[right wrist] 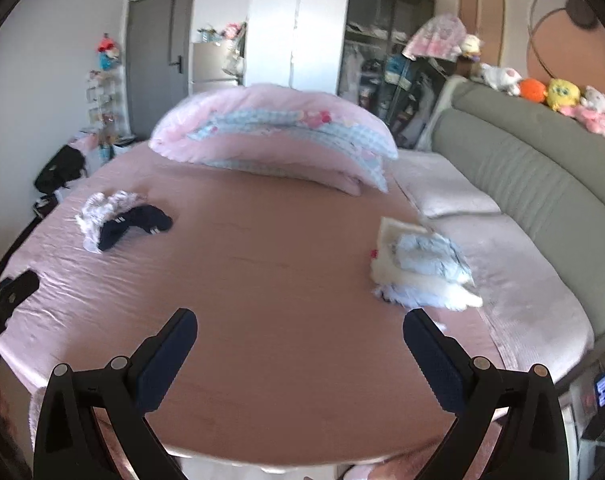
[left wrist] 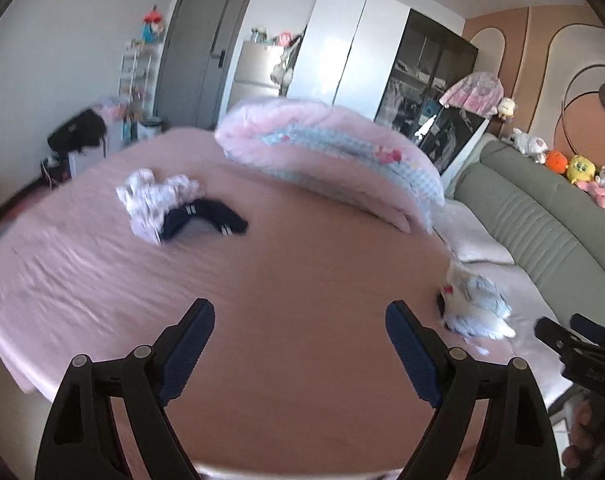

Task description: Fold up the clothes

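On the pink bed sheet (left wrist: 302, 264) (right wrist: 262, 264) a crumpled white patterned garment (left wrist: 154, 196) (right wrist: 102, 208) lies at the far left, with a dark navy garment (left wrist: 202, 220) (right wrist: 134, 224) overlapping it. A stack of folded clothes, cream and light blue (left wrist: 474, 304) (right wrist: 422, 268), rests on the right side of the bed. My left gripper (left wrist: 300, 320) hovers open over the near edge of the bed, empty. My right gripper (right wrist: 300, 328) is likewise open and empty above the near edge. The right gripper (left wrist: 574, 340) also shows at the right edge of the left wrist view.
A rolled pink quilt (left wrist: 330, 152) (right wrist: 274, 132) lies across the far side of the bed. A grey-green padded headboard (right wrist: 522, 168) with plush toys (right wrist: 558, 92) curves along the right. A pale pillow (right wrist: 446, 188) lies by it. Wardrobe (right wrist: 302, 24) and door (right wrist: 158, 52) stand behind.
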`<state>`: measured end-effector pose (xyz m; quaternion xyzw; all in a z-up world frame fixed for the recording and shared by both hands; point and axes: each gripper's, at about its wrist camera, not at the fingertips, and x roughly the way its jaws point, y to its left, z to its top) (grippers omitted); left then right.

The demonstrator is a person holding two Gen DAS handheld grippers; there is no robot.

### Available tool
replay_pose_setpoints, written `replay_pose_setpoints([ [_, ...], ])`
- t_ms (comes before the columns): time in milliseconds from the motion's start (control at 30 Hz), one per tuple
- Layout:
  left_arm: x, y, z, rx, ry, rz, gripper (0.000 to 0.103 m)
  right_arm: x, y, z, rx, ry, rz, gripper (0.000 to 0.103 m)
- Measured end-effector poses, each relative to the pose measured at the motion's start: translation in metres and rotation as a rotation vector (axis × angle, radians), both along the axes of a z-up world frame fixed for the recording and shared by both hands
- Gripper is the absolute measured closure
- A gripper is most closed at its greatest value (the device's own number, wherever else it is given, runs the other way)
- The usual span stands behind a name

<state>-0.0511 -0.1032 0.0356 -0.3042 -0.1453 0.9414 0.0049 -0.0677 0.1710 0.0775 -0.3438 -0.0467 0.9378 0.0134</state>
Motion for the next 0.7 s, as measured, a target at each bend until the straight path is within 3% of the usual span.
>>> replay_pose_setpoints([
  [267, 0.018, 0.06, -0.048, -0.056, -0.13, -0.091, 0.014, 0.026, 0.011, -0.054, -0.055, -0.118, -0.046, 0.0],
  [367, 0.02, 0.069, -0.055, -0.05, -0.151, -0.093, 0.014, 0.032, 0.006, -0.067, -0.03, -0.156, -0.038, 0.0],
  [700, 0.028, 0.074, -0.052, -0.053, -0.134, -0.049, 0.013, 0.034, 0.007, -0.068, -0.049, -0.154, -0.029, 0.0],
])
